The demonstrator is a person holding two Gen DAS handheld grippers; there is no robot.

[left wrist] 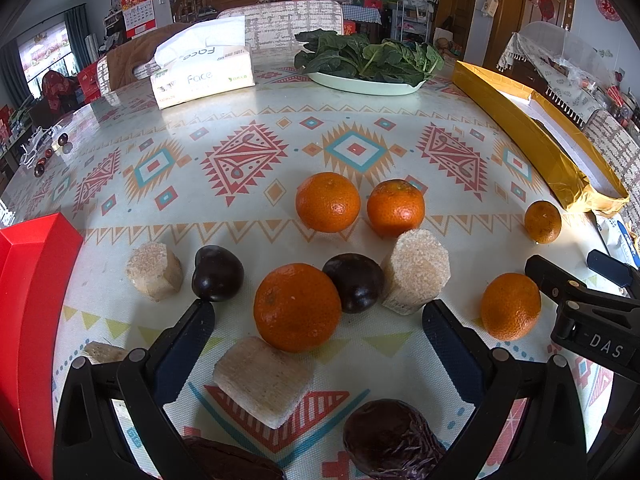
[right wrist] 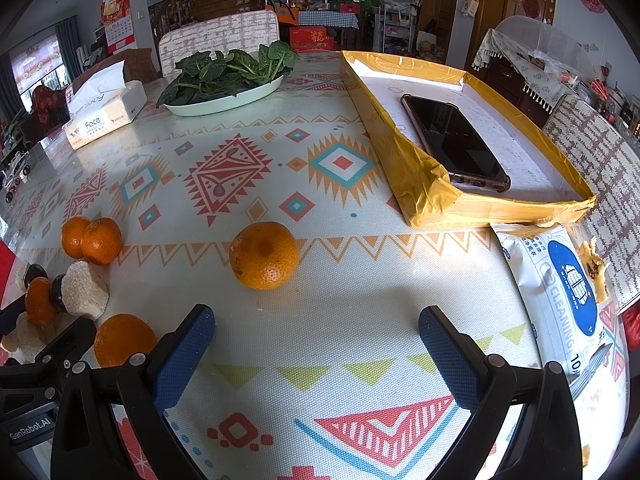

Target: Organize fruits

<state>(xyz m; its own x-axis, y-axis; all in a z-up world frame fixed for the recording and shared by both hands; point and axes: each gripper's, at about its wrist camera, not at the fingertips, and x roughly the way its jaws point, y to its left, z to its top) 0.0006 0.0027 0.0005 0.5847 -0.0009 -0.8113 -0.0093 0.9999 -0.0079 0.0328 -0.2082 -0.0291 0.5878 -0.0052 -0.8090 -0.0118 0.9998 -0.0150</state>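
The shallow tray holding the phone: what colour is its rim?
Yellow tray, seen best from the right wrist.

phone (right wrist: 456,144) in tray (right wrist: 420,184) – right of oranges (left wrist: 328,202), spinach plate (left wrist: 364,84) behind

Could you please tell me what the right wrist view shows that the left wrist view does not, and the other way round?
Only the right wrist view shows the phone lying inside the yellow tray, and the front of the cleaning wipes pack. Only the left wrist view shows the red box, the wrinkled purple fruit and the cut cane piece nearest the open left gripper. Both show the oranges, the dish of greens, the tissue pack and the patterned tablecloth; the right gripper is open too.
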